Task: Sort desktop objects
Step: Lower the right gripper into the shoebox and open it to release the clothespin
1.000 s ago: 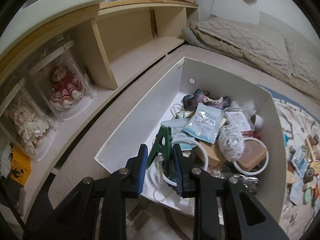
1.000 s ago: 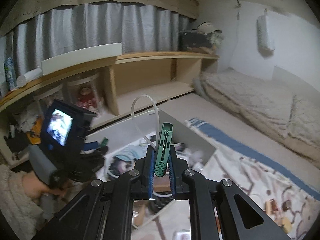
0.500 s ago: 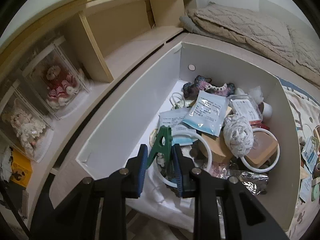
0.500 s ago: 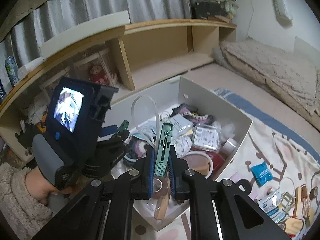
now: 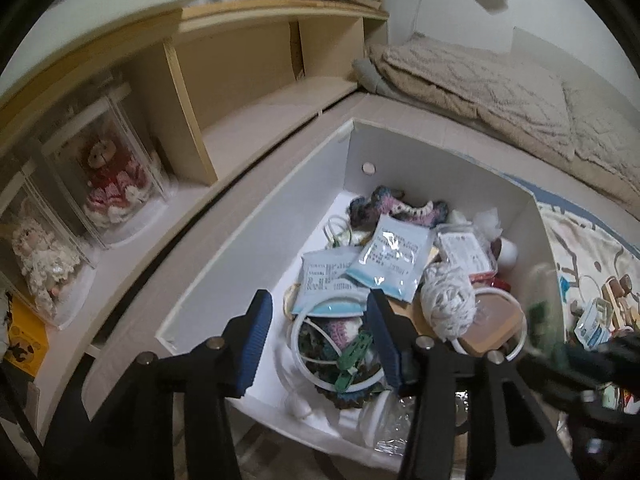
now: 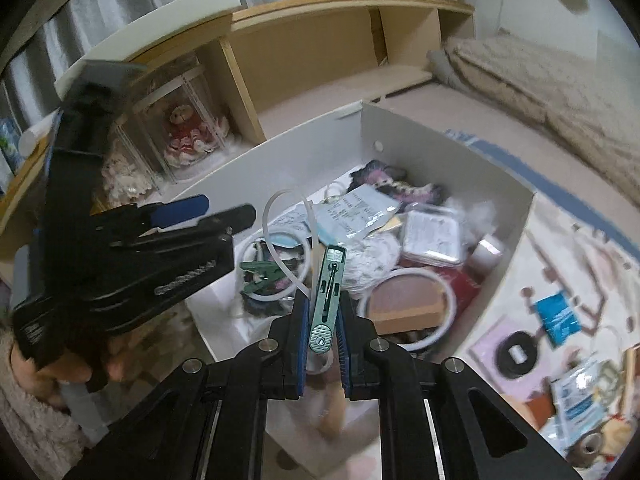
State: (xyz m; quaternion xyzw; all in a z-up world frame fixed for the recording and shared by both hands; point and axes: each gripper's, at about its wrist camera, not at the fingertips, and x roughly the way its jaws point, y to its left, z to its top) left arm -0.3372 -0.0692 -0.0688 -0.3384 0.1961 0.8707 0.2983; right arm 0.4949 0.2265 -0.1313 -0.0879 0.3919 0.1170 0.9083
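A white storage box (image 5: 256, 240) holds several sorted items. My left gripper (image 5: 320, 320) is open above the box's near end; a dark green clip (image 5: 354, 360) lies below it on a white hoop, free of the fingers. It also shows in the right wrist view (image 6: 260, 274), beside the left gripper (image 6: 224, 208). My right gripper (image 6: 323, 312) is shut on a light green clip (image 6: 327, 296) with a white looped cord (image 6: 288, 236), held over the box's near corner (image 6: 216, 328).
In the box lie blue packets (image 5: 390, 256), a white yarn ball (image 5: 450, 300), embroidery hoops (image 5: 488, 328) and crochet pieces (image 5: 396, 204). A wooden shelf (image 5: 256, 120) with cased dolls (image 5: 112, 184) stands left. Small items (image 6: 556, 320) litter the patterned mat on the right. A bed (image 5: 500, 80) lies behind.
My left gripper has opened and the dark green clip has dropped into the box. My right gripper with the light green clip has moved closer over the box.
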